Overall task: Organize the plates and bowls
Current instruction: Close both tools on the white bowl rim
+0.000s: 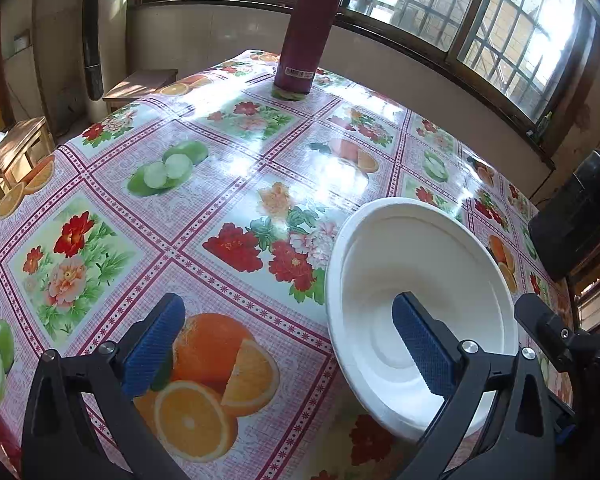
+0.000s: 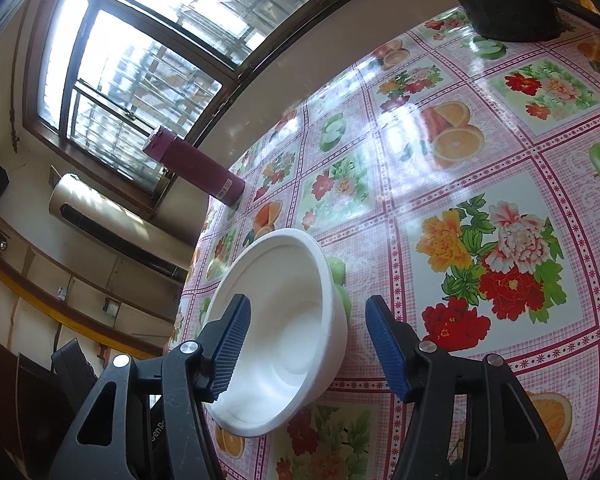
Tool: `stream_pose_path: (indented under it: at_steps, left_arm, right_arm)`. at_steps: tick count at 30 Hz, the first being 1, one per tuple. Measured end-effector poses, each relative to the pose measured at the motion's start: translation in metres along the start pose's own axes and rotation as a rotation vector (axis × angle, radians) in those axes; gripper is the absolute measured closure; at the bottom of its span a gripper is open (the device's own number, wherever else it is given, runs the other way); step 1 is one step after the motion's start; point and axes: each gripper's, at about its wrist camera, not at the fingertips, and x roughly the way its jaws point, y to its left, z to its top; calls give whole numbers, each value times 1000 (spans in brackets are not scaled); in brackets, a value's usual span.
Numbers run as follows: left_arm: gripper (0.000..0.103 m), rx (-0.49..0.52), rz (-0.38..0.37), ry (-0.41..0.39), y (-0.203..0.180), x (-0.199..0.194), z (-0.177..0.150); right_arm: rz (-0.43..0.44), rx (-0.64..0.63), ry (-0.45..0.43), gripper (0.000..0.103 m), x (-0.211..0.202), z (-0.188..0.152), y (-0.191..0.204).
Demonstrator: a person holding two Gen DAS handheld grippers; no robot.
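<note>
While both tools are gaping, a white bowl is sitting on the fruit-print table.
Left wrist view: the left gripper [image 1: 288,344] is spreading wide, its right finger over the bowl [image 1: 420,300], a maroon flask [image 1: 310,28] standing far off. Right wrist view: the right gripper [image 2: 306,344] is straddling the rim of the bowl [image 2: 288,320], gripping nothing, on the table [image 2: 460,184].

Bottle [image 1: 308,28] barcode label [image 1: 299,73]: print probably illegible.

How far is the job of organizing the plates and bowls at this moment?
Done: nothing looks stacked; only one white bowl shows on the table.
In hand: nothing. The right gripper is open astride the bowl's rim; the left gripper is open beside it.
Left: gripping and placing the bowl.
</note>
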Motion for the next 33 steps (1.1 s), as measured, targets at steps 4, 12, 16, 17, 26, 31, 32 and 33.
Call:
stream_pose_path:
  at_steps: [4, 12, 16, 17, 26, 31, 32, 33]
  left_arm:
    - [0, 4, 3, 1, 1, -1, 1]
    - [9, -20, -161, 103, 1, 10, 0]
    - [41, -43, -233, 152, 2, 15, -1]
    - [48, -55, -251, 162, 3, 16, -2]
    - [58, -79, -290, 136, 8, 3, 1]
    - [66, -24, -251, 61, 4, -12, 9]
    - [68, -21, -260, 61, 4, -11, 9]
    - [72, -28, -281, 74, 5, -8, 11]
  right_arm:
    - [-6, -5, -1, 43, 1, -1, 0]
    - [-10, -8, -7, 46, 3, -2, 0]
    - [-8, -8, -10, 46, 2, -2, 1]
    - [-8, -9, -9, 46, 2, -2, 1]
    - [-14, 7, -16, 59, 0, -2, -2]
    - [-44, -5, -17, 78, 2, -3, -2]
    - [-53, -7, -18, 84, 2, -4, -2]
    - [-59, -6, -17, 86, 3, -4, -2]
